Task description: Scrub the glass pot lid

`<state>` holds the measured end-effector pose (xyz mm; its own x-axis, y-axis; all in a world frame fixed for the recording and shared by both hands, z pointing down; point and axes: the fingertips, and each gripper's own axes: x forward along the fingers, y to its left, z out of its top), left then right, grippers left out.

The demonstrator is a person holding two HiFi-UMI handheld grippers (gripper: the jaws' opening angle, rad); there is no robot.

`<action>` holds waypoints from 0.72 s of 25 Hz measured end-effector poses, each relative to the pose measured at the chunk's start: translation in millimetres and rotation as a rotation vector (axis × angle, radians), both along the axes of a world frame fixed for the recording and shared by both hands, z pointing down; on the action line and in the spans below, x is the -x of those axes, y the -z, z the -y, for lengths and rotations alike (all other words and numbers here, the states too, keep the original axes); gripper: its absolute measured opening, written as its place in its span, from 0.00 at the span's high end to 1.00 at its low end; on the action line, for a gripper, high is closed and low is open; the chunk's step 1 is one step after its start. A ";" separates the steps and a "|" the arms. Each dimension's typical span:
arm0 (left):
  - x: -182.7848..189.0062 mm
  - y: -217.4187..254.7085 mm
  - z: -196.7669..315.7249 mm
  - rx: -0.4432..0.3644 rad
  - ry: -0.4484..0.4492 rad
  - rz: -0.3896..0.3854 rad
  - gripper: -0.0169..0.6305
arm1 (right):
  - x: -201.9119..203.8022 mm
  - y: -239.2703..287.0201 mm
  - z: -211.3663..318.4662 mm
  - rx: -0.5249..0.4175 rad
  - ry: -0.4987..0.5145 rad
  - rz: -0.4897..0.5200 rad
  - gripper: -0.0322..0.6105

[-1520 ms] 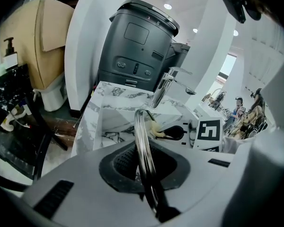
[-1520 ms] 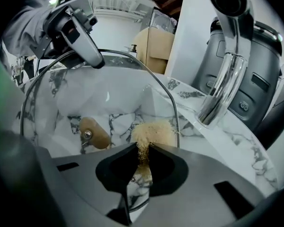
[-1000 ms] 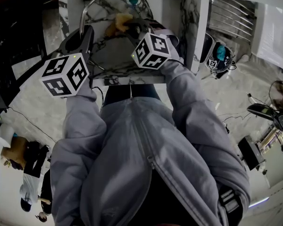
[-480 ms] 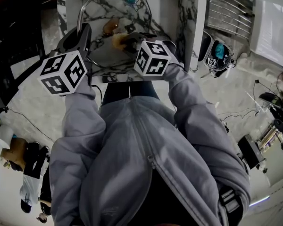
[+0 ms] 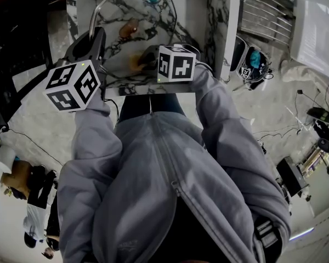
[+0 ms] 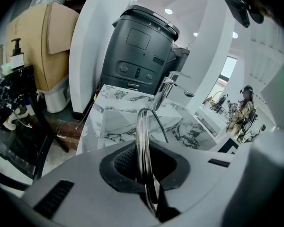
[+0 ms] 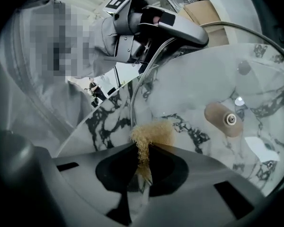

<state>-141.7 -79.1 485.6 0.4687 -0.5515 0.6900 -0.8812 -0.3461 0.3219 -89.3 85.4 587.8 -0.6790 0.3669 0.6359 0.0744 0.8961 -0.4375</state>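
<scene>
Head view: the glass pot lid (image 5: 153, 32) was held over the marble sink (image 5: 226, 43), on the far side of the person's chest. It was clear glass w/ a thin metal rim & a brown knob (image 5: 129, 27) at centre. The left gripper (image 5: 97, 36) was clamped on the rim's left edge. The right gripper (image 5: 141, 62) was at the lid's near part, w/ a tan scrub pad (image 5: 134, 63) at its tips.

Left gripper view: jaws almost together, pinching the rim, seen edge-on as a bright steel band. Faucet (image 6: 164, 86) & a black machine (image 6: 139, 51) stood beyond.

Right gripper view: jaws shut on the pad, its frayed tuft against the glass just inside the rim. Marble veining showed through the glass. The knob, w/ a screw in it, was to the right. The left gripper gripped the far rim.
</scene>
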 end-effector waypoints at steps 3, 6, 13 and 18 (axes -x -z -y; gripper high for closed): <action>3.0 2.0 1.6 -0.008 -0.007 0.026 0.91 | -0.9 9.2 -3.3 0.065 0.027 0.017 0.87; 7.5 2.5 0.7 -0.004 -0.001 0.032 0.91 | -5.5 23.2 0.6 0.078 0.041 0.032 0.87; 7.2 6.0 0.3 -0.001 -0.002 0.034 0.91 | -43.6 60.6 70.6 -0.103 -0.223 0.077 0.87; 8.4 7.0 0.7 0.004 -0.001 0.037 0.91 | -87.8 62.3 139.3 -0.277 -0.477 -0.019 0.87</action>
